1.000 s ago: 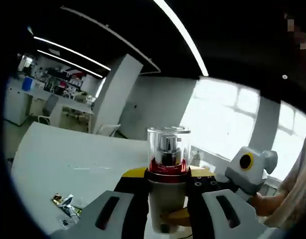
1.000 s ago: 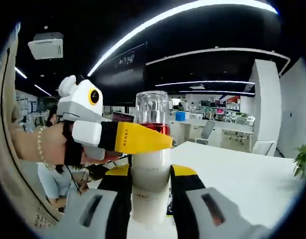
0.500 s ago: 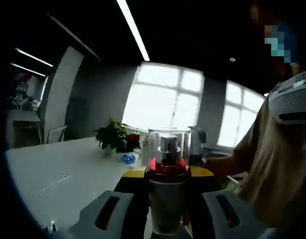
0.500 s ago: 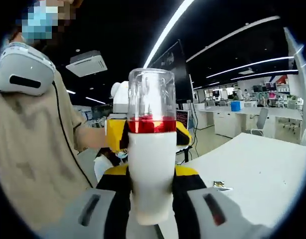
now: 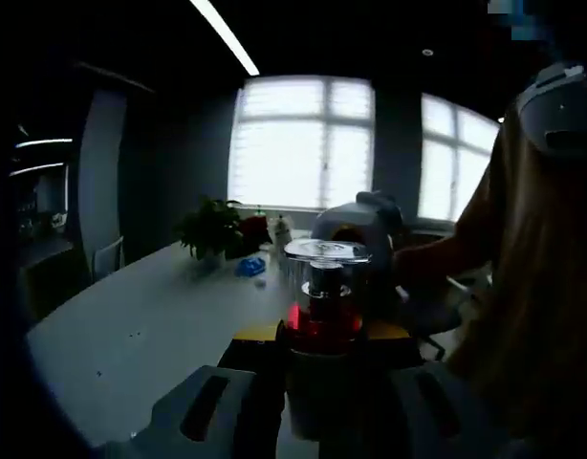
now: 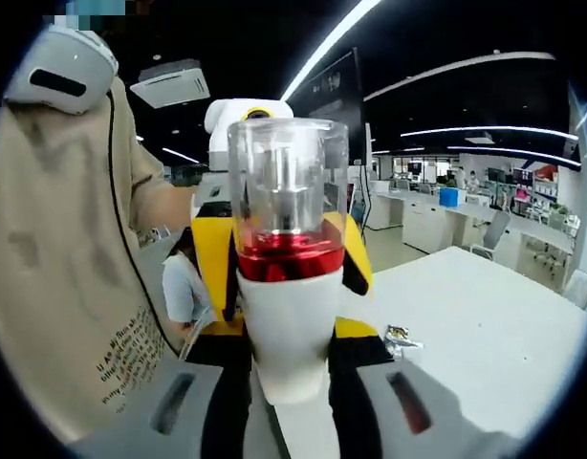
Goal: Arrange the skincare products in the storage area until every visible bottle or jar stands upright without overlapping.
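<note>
A skincare bottle (image 5: 324,330) with a white body, red collar and clear cap over a silver pump stands upright between the jaws of my left gripper (image 5: 322,387), which is shut on its body. The right gripper (image 5: 356,225) shows as a grey-white shape just behind the bottle. In the right gripper view the same bottle (image 6: 289,287) rises close to the lens, with my right gripper (image 6: 292,378) shut on its white lower body. The left gripper (image 6: 286,268) faces it, its yellow-tipped jaws flanking the red collar. The bottle is held in the air above the table.
A long white table (image 5: 131,335) runs off to the left, with a potted plant (image 5: 209,229) and small items at its far end. A foil packet (image 6: 401,337) lies on the table (image 6: 485,325). A person in a beige shirt (image 6: 64,268) stands close by.
Both views have swung round with the hands toward the windows and the person. The bottle stays gripped by both grippers and now sits closer to the right gripper's lens.
</note>
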{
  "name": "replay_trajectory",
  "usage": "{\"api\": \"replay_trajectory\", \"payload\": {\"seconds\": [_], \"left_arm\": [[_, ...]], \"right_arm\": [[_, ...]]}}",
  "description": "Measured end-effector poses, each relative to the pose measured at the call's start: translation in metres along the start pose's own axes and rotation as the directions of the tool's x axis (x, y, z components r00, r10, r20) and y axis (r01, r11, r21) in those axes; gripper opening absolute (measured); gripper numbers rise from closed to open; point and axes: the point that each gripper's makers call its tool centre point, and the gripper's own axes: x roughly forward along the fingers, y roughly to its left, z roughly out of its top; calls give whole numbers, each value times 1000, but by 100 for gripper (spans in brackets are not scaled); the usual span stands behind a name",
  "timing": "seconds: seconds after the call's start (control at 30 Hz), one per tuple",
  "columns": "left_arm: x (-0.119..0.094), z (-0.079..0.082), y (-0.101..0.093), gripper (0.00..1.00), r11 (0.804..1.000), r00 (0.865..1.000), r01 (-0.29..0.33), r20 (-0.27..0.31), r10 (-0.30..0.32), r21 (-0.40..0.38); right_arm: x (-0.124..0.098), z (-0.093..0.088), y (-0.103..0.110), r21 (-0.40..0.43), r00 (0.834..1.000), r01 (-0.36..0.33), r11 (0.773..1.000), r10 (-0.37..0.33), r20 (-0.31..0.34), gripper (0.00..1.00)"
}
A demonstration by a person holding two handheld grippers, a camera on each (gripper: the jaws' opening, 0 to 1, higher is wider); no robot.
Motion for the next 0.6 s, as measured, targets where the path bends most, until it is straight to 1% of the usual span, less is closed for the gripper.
{"api": "replay_trajectory", "payload": {"seconds": [0.03,0.1,0.13,0.2,0.23,0.27,0.33,0.37,0.4,0.5,0.6], "left_arm": [[4,-9,3,25,1000,1000,-2,-16,2,-5],[8,-20,7,25,1000,999,-3,-42,3,-6],[12,-29,10,25,1000,998,-4,-59,3,-11],[20,-43,16,25,1000,997,-4,-79,2,-22],[21,-46,18,25,1000,997,-4,-83,2,-25],[26,-54,21,25,1000,995,-1,-97,-2,-28],[32,-67,26,25,999,993,5,-114,-10,-45],[35,-72,27,25,999,992,9,-124,-15,-47],[38,-80,30,25,998,990,14,-136,-21,-55],[46,-96,36,25,998,986,22,-162,-32,-67],[55,-111,43,25,998,982,22,-186,-32,-53]], "right_arm": [[2,-11,-2,-4,1000,5,1000,-5,-21,30],[4,-24,-6,-18,999,13,1000,-14,-48,30],[6,-34,-8,-21,998,15,1000,-16,-65,30],[9,-51,-14,-19,996,25,999,-27,-88,30],[10,-56,-17,-15,995,30,999,-31,-93,30],[12,-66,-19,0,994,34,999,-34,-103,30],[14,-80,-23,6,992,47,999,-46,-118,30],[15,-82,-23,5,992,48,999,-47,-121,30],[16,-90,-25,10,990,50,999,-48,-134,30],[18,-108,-32,17,986,56,998,-52,-160,31],[18,-127,-42,-1,976,77,997,-75,-204,31]]}}
